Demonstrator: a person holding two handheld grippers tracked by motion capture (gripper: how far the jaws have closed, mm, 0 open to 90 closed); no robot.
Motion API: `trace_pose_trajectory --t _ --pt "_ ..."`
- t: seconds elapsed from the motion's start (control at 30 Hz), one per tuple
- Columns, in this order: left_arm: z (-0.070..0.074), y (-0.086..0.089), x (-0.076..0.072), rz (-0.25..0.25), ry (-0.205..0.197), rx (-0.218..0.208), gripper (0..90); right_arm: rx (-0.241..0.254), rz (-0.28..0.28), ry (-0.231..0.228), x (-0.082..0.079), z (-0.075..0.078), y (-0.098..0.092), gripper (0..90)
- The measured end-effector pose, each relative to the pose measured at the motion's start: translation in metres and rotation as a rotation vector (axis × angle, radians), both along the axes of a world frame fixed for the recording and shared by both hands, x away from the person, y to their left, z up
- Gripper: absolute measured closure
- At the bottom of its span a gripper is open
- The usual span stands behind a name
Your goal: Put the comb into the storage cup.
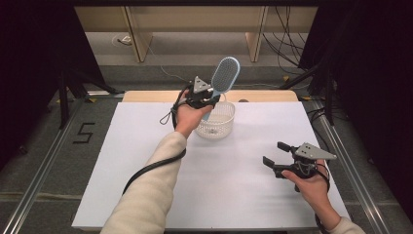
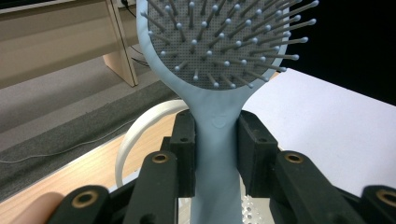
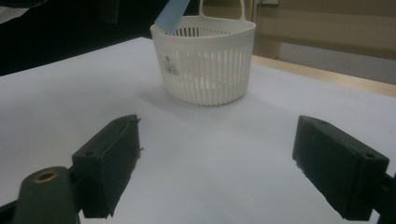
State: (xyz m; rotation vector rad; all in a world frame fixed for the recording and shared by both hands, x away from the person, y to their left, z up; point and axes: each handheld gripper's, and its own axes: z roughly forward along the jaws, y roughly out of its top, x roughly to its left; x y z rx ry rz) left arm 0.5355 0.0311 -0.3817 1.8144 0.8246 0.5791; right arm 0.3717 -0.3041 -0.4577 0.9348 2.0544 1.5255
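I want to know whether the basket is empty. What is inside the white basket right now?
The blue hairbrush's handle end dips into the white basket, held by the left gripper. The basket's floor is mostly hidden.

My bench (image 1: 234, 195) sits mid-frame, white-topped with a wooden strip along its far edge. Grey carpet floor (image 1: 44, 161) around it, a black "5" mark (image 1: 84, 132) at left. Wooden furniture legs (image 1: 139, 41) stand at the top, loose cables (image 1: 285, 46) upper right, and dark curtains (image 1: 29, 58) close both sides.
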Motion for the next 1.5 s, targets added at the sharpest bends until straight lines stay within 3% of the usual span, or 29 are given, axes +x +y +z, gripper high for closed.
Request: trace_pose_trajectory --t 1.5 --pt "-0.012 -0.003 0.000 -0.027 0.007 0.033 69.9 0.007 0.000 0.001 0.000 0.000 0.000 15.7"
